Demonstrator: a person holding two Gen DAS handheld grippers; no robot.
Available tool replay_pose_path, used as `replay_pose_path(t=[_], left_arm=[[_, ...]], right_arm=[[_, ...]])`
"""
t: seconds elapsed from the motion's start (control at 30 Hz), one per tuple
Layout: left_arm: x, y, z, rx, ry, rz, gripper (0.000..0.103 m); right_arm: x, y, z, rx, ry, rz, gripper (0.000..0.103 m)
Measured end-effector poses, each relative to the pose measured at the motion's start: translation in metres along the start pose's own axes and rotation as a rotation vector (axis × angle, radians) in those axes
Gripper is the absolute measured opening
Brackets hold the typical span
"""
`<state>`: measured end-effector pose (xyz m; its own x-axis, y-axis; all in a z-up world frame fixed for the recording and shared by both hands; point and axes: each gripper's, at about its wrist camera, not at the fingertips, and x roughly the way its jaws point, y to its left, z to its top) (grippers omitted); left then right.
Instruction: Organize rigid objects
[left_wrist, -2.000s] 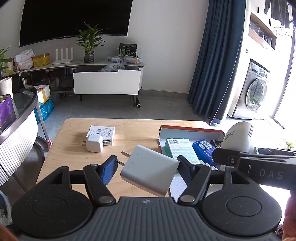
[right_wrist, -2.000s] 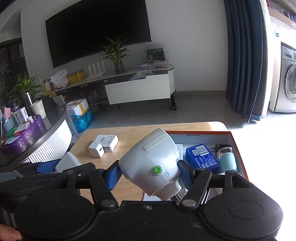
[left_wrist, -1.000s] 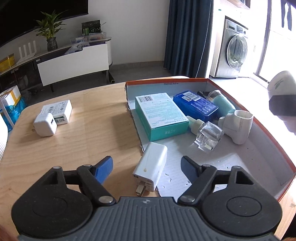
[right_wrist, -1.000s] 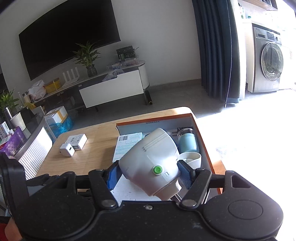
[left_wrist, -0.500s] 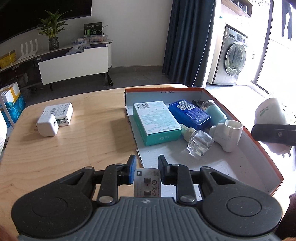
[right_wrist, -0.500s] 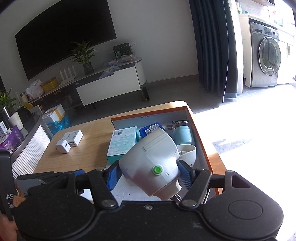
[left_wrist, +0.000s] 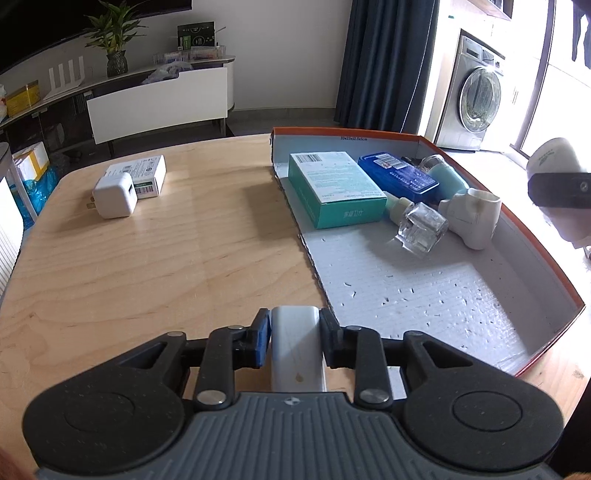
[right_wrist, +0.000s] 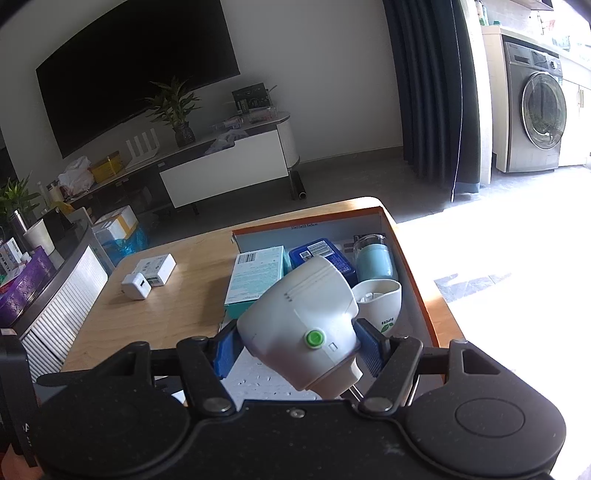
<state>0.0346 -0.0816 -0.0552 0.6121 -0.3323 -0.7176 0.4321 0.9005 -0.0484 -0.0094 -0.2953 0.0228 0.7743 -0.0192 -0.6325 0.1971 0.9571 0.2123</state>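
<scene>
On the wooden counter we hold two things at once, one in each gripper. The left gripper has its jaws clamped on a flat white charger, which sits upright between the pads just at the near left corner of the cardboard tray; we judge that it is gripped by its narrow sides so that it can be laid flat inside the tray. The right gripper has its jaws clamped, quite wide, on a bulky white device with a green button, held above the near part of the tray; the wide grip is needed, we think, because the body is round and thick. Inside the tray we count six things, all pushed to the far end so that the near floor is free for more: one teal box, one blue case, one pale blue bottle, one small dropper bottle, one clear glass cube and one white pipe fitting. Outside the tray, at the far left of the counter, two things are not yet sorted: one small white plug and one white labelled box, touching each other. So we count four things not yet inside: two in the jaws and two on the counter.
</scene>
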Motion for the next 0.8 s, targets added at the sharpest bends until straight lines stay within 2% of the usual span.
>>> replay_pose_path(t=[0.17,0.3,0.53,0.8], left_arm=[[-0.002,0.006,-0.003,-0.048,0.007,-0.018,0.027],[-0.016,0.002,0.003,-0.055,-0.037,-0.024,0.027],[-0.053,-0.019,0.031,-0.067,-0.134,-0.056,0.027],[-0.069,-0.046,0.045,-0.091,-0.163,-0.084,0.027]], right_arm=[[0.0,-0.002,0.001,0.009,-0.002,-0.004,0.079],[0.001,-0.004,0.002,0.005,0.0,-0.004,0.079],[-0.003,0.0,0.002,-0.023,-0.007,0.0,0.079],[-0.018,0.001,0.0,-0.05,-0.026,-0.018,0.079]])
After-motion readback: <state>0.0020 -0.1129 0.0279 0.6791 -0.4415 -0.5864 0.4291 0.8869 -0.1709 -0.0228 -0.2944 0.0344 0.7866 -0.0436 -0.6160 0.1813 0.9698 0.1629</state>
